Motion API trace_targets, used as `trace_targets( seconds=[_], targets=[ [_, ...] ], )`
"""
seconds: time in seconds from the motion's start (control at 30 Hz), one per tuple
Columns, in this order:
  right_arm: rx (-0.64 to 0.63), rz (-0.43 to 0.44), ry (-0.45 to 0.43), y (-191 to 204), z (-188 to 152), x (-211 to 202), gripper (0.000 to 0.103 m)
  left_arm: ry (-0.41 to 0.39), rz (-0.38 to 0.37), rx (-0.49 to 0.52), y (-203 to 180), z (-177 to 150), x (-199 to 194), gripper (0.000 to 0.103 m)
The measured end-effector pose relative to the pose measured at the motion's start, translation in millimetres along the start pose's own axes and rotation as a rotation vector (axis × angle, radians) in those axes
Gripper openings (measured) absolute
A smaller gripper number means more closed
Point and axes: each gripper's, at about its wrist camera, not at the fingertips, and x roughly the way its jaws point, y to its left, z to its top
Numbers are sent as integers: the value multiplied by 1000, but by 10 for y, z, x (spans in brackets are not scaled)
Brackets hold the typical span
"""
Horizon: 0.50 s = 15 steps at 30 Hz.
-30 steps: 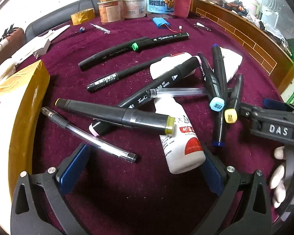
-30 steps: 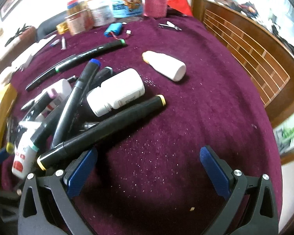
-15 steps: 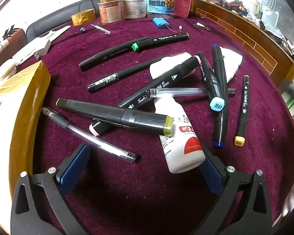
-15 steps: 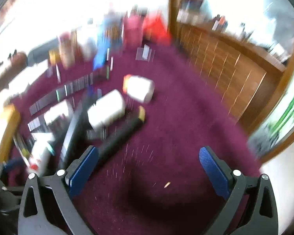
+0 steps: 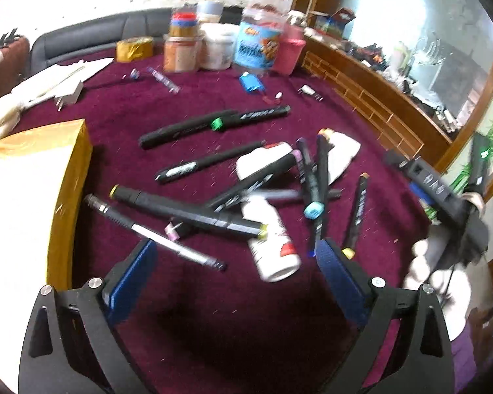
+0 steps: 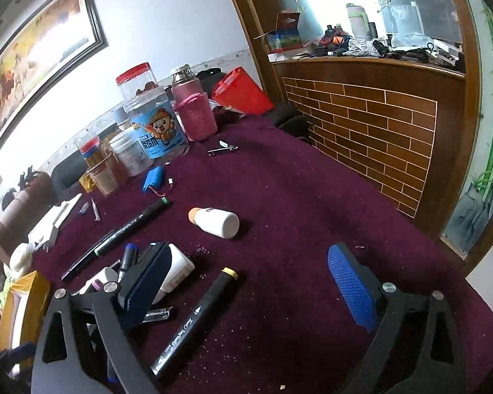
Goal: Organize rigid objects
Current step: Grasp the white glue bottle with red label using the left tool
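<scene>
Both grippers hang empty over the maroon surface [image 6: 312, 203], and both sets of fingers are closing a little from wide with nothing between them. The left gripper [image 5: 235, 279] looks down on the tangled heap of markers [image 5: 269, 184] and the white glue bottle [image 5: 272, 243] lying just ahead of its fingertips. The nearest piece there is the clear pen [image 5: 154, 233], its long axis slanting across the gap rather than along it. The right gripper [image 6: 246, 292] sits off the heap's edge; the yellow-capped marker [image 6: 197, 318] lies by its left finger [image 6: 144, 282], pointing away and to the right, with a small white bottle [image 6: 217, 221] lying well apart beyond. I'd judge that marker the easier first pick — it lies alone, and the right hand is nearer — though the wrist must turn to cross its length.
</scene>
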Motion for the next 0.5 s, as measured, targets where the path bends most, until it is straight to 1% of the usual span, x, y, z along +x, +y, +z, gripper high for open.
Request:
trace_targets(
  seconds=[0.03, 0.07, 0.1, 0.13, 0.2, 0.27, 0.37, 0.4, 0.43, 0.47, 0.5],
  targets=[
    [-2, 3, 12, 6, -15, 13, 94, -8, -12, 1, -22, 17, -11, 84],
    [-10, 6, 21, 16, -28, 21, 94, -27, -15, 20, -87, 41, -27, 74],
    [-13, 8, 19, 31, -14, 19, 94, -37, -17, 43, -126, 57, -38, 71],
    [-18, 11, 17, 38, -16, 11, 94, -44, -20, 77, -202, 64, -34, 71],
    [-27, 18, 22, 72, -9, 28, 94, -33, -31, 105, -301, 67, 5, 71],
    [-30, 19, 22, 89, -8, 25, 94, -4, -31, 108, -346, 77, 90, 71],
    [-21, 23, 29, 73, 3, 46, 94, 35, -19, 78, -317, 115, 248, 69],
    [-16, 23, 33, 66, 6, 56, 94, 40, -22, 69, -291, 112, 272, 56],
    [-11, 24, 36, 59, 7, 62, 94, 45, -23, 59, -269, 132, 320, 45],
    [-8, 25, 39, 53, 7, 68, 94, 49, -24, 53, -248, 143, 361, 30],
    [-3, 25, 42, 46, 7, 74, 94, 56, -29, 53, -236, 128, 374, 30]
  ],
)
